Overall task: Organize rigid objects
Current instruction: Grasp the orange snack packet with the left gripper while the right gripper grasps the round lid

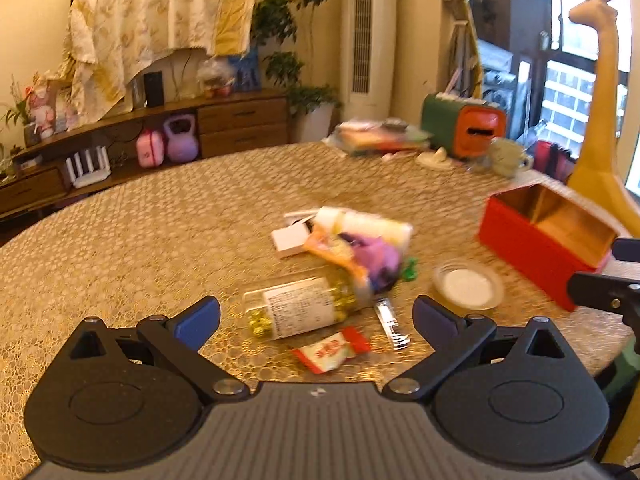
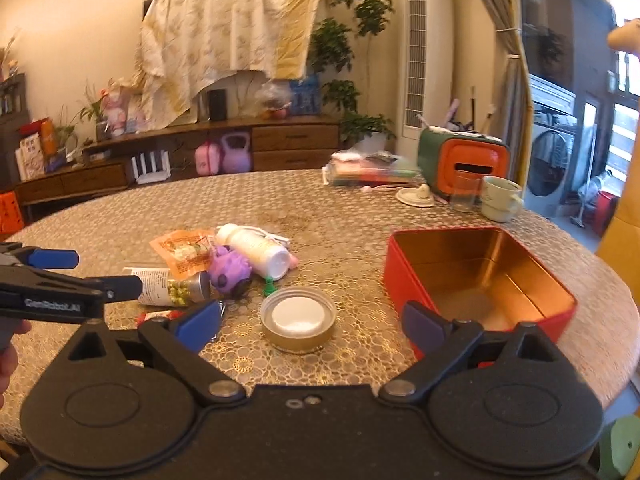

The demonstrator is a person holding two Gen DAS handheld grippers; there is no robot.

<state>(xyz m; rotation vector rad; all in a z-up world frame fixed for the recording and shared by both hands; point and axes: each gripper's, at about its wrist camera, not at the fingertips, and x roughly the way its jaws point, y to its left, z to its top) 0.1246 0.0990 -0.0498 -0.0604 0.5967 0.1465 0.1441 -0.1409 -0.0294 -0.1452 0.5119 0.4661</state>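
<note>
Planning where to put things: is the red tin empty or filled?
Empty: the red tin has no lid, and its bare gold floor and walls show.

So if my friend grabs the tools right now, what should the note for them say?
Left tool: open, holds nothing, aimed at the lying jar of gold candies.
Right tool: open, holds nothing, the round lid just ahead of it.
Red tin: to the right, open, nothing inside.
Pile in the middle: white bottle, purple toy, orange packet.
Done: nothing packed yet.
Left: everything, probably into the tin.
</note>
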